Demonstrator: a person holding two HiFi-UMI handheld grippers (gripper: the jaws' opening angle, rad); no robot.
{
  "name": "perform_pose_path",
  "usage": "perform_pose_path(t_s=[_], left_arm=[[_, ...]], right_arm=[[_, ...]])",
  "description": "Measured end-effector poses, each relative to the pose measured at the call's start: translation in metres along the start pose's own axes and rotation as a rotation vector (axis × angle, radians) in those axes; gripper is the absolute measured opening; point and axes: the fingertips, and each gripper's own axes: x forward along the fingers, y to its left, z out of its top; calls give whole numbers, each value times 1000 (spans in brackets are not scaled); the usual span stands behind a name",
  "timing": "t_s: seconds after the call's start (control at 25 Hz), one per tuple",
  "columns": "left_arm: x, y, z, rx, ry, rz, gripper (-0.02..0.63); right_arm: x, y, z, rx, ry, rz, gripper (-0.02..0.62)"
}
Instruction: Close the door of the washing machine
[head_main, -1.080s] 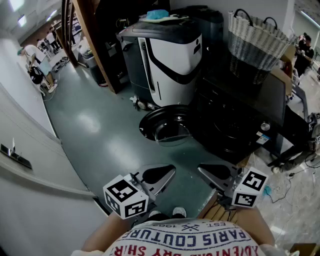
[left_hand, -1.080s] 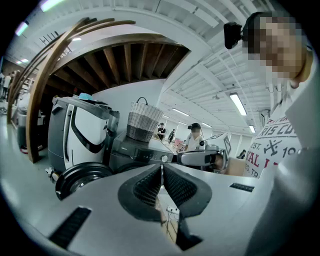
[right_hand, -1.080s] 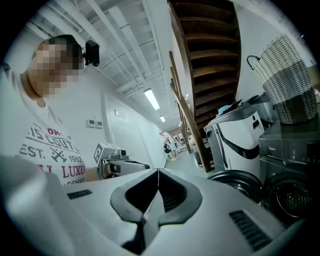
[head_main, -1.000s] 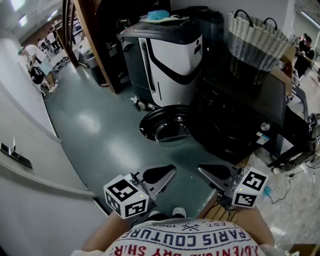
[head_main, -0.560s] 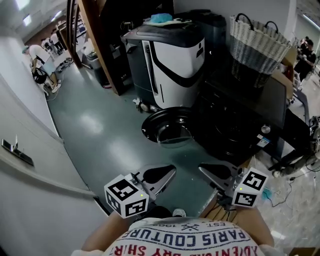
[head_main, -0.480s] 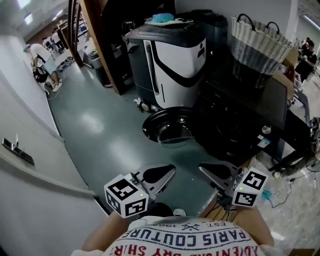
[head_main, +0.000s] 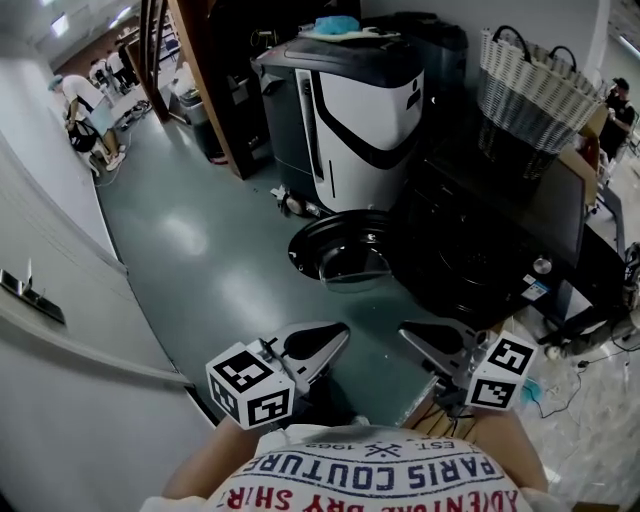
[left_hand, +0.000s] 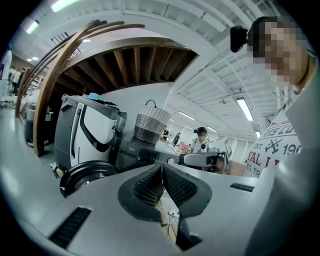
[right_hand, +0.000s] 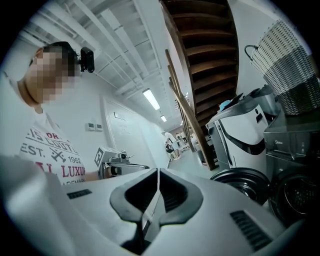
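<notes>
The dark washing machine (head_main: 480, 250) stands at the right of the head view. Its round door (head_main: 340, 255) hangs wide open toward the green floor, with the glass bowl facing up. Both grippers are held low in front of the person, short of the door and apart from it. The left gripper (head_main: 343, 331) is shut with nothing between its jaws. The right gripper (head_main: 405, 333) is also shut and empty. In the left gripper view the door (left_hand: 82, 176) lies ahead to the left of the left gripper (left_hand: 161, 167). In the right gripper view the door (right_hand: 242, 182) and the drum opening (right_hand: 295, 196) lie to the right of the right gripper (right_hand: 158, 172).
A white-and-black wheeled machine (head_main: 355, 105) stands just behind the open door. A wicker basket (head_main: 535, 85) sits on top of the washer. A wooden stair beam (head_main: 200, 80) rises at the back, a white wall (head_main: 50, 300) runs along the left, and cables (head_main: 590, 385) lie at the right.
The head view has shifted a little, so the washer and door sit slightly lower and further right. The left gripper edged forward a little. Both grippers stay shut and the door stays open.
</notes>
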Motion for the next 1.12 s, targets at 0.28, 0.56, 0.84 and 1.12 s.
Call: perform_pose_path(t_s=[0.28, 0.56, 0.84, 1.12], left_arm=[[18, 59, 15, -38, 8, -28, 38], [35, 157, 36, -61, 75, -62, 38], [55, 259, 49, -47, 163, -106, 38], [78, 336, 33, -24, 270, -163, 38]], right_arm=[[43, -41, 12, 22, 11, -22, 26], [115, -104, 27, 112, 11, -74, 26], [187, -160, 38, 177, -7, -151, 28], [224, -206, 35, 240, -25, -239, 28]])
